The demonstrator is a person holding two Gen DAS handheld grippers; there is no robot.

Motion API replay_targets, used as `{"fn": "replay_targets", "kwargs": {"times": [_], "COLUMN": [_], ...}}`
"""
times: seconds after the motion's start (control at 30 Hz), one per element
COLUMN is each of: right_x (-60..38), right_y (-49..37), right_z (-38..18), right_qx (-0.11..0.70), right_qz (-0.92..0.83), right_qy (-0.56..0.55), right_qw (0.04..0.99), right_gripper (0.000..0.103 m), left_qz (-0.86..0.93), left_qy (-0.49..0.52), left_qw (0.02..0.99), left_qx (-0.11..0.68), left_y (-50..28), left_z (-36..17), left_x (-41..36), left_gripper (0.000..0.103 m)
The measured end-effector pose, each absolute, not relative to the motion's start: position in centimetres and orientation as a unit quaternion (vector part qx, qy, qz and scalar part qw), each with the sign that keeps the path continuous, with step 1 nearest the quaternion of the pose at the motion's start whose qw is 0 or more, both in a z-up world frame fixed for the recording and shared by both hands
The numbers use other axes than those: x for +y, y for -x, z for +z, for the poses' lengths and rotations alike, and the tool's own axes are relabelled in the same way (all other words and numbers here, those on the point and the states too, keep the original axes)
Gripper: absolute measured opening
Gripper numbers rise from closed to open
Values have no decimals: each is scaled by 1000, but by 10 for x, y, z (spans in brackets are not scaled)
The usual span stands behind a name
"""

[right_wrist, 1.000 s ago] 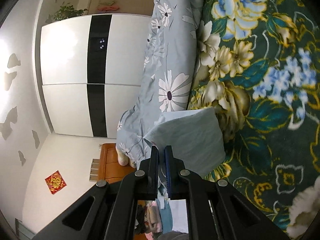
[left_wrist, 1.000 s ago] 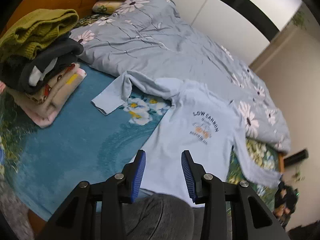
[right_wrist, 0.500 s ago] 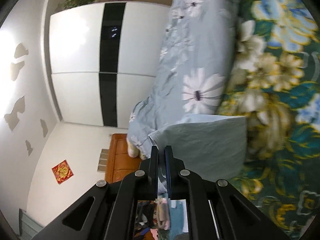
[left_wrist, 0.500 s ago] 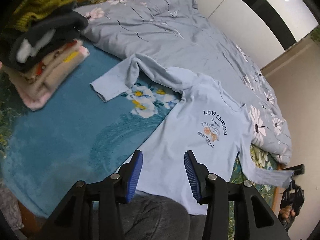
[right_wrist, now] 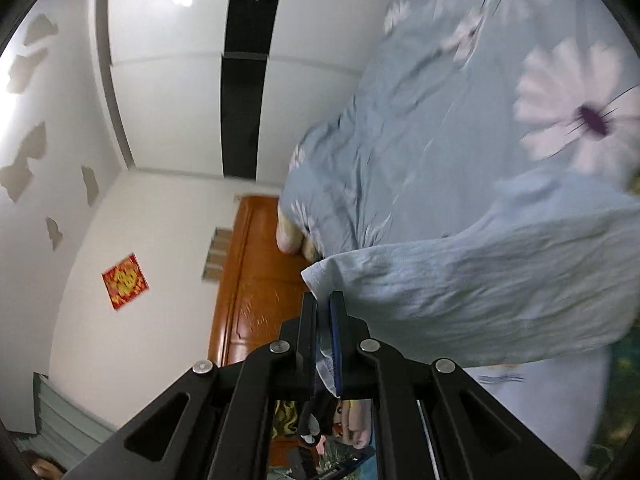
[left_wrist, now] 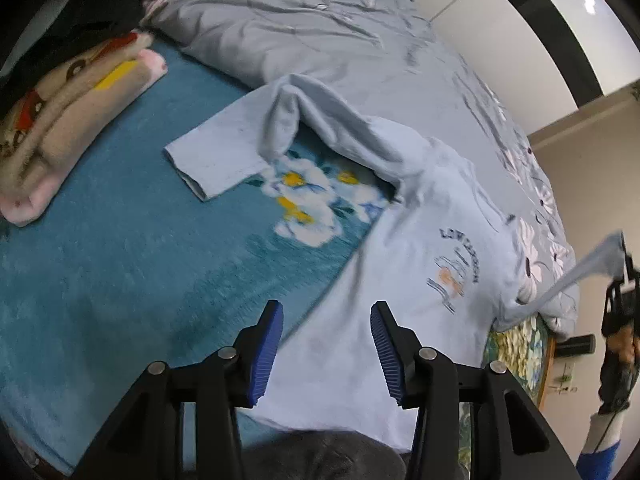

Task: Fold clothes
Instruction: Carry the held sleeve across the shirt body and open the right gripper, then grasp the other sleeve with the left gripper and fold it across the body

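Observation:
A pale blue long-sleeved shirt (left_wrist: 404, 280) with a printed chest logo lies face up on the bed. Its left sleeve (left_wrist: 240, 148) lies bent on the teal blanket. My left gripper (left_wrist: 326, 350) hovers open above the shirt's hem, holding nothing. In the right wrist view my right gripper (right_wrist: 324, 320) is shut on the cuff of the other sleeve (right_wrist: 480, 284), which hangs lifted above the bed. The left wrist view shows that right sleeve (left_wrist: 580, 272) stretched up to the right gripper (left_wrist: 622, 264) at the far right.
A stack of folded clothes (left_wrist: 68, 92) sits at the left on the teal blanket (left_wrist: 120, 260). A grey floral duvet (left_wrist: 340, 36) lies bunched behind the shirt. A wooden headboard (right_wrist: 252, 272) and a white wardrobe (right_wrist: 192, 92) stand beyond.
My right gripper has lifted the sleeve cuff off the bed and swung it up. My left gripper has moved forward and lower over the shirt's hem, still open.

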State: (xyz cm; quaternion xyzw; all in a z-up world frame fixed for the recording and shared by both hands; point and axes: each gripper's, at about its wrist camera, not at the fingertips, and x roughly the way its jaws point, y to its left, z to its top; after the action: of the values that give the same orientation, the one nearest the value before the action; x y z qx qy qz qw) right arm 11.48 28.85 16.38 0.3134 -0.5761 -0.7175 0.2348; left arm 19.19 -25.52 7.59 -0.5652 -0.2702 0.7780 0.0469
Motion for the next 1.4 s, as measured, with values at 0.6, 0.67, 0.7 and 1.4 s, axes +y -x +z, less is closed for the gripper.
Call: {"fn": "replay_targets", "kwargs": {"times": [0.6,0.67,0.7,1.4], "right_x": [105,100,98,204], "right_y": [31,39,42,-144], "right_z": [16,13,11,98], "right_qx": [-442,-426,-422,-440], "right_qz": [-728,-733,-733,-760], "right_qy": [-516,-526,-529,-473], "right_qw": [92,74,69,65], "right_gripper": [7,9,9,60], "left_qz": [748,746,746,748], "left_qy": [570,570,569,549], "left_qw": [1,-5,-8,-133], "left_qx": [-340,-344,-347,-349], "left_y": [-169,-169,-168,-91], "left_z": [22,19,18,-36], "left_x": [-326,-331,-333,-337], "left_gripper": [52,52,53,6]}}
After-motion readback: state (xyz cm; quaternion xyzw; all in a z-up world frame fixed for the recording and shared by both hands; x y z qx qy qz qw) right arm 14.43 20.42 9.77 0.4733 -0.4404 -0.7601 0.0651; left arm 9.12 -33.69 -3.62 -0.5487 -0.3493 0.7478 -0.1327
